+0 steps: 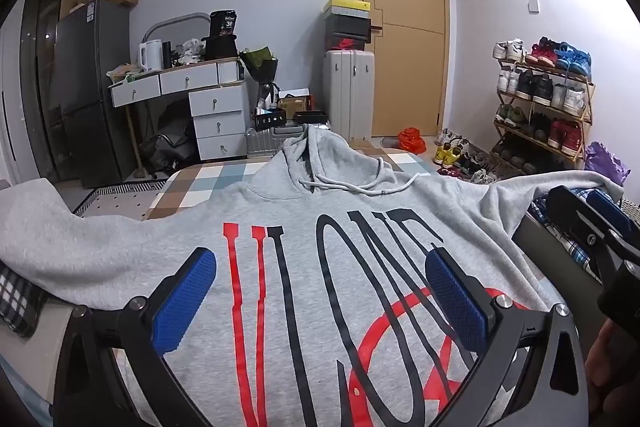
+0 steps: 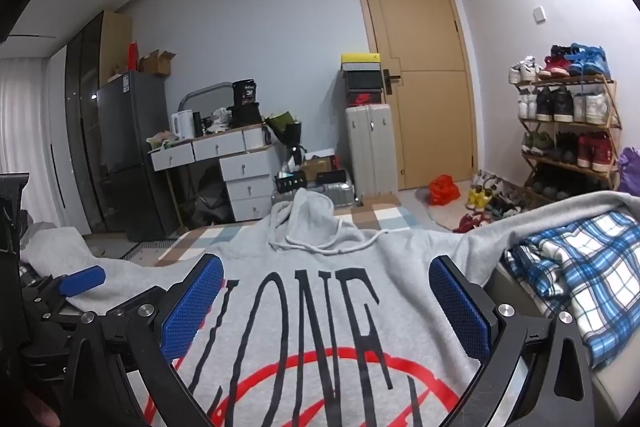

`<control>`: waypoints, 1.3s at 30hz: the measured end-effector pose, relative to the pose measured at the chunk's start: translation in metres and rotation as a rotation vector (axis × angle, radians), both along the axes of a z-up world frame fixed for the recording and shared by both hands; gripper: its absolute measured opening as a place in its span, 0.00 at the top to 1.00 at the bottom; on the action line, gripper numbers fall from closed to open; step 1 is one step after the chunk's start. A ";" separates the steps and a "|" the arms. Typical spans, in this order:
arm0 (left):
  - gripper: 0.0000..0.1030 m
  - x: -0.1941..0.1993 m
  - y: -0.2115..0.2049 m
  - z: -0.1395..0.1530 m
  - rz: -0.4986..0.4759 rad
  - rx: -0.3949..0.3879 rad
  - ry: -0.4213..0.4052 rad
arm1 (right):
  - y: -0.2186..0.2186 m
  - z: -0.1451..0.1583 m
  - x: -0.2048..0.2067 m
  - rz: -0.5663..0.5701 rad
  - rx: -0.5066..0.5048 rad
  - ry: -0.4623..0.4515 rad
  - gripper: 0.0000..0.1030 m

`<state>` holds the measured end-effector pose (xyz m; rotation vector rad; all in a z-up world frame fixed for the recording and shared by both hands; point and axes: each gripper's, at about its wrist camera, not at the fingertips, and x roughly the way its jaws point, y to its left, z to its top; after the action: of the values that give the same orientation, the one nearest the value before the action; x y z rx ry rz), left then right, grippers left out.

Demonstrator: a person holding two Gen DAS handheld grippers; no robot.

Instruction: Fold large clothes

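Left wrist | hoodie [image 1: 320, 247] flat, sleeves spread | both hand-held grippers wide

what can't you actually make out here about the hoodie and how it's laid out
- Hoodie hem: cut off by the bottom edge in both wrist views, behind the open left claw and right claw.
- Left sleeve end: runs off the left edge of the left wrist view.
- Right sleeve cuff: off the right edge, past the plaid cloth.
- Red chest print: partly cut off in both views.
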<state>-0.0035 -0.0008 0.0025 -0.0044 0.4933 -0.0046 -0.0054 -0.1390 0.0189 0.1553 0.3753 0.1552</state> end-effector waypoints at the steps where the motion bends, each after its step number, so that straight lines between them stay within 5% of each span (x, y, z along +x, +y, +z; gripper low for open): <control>1: 0.01 0.000 0.000 0.000 0.000 -0.003 -0.001 | 0.000 -0.001 -0.001 0.002 0.000 -0.003 0.00; 39: 0.01 -0.002 -0.003 -0.001 -0.014 0.009 0.000 | -0.002 0.001 0.001 0.008 0.008 -0.011 0.00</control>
<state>-0.0055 -0.0038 0.0016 0.0082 0.4932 -0.0163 -0.0045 -0.1407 0.0194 0.1608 0.3646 0.1649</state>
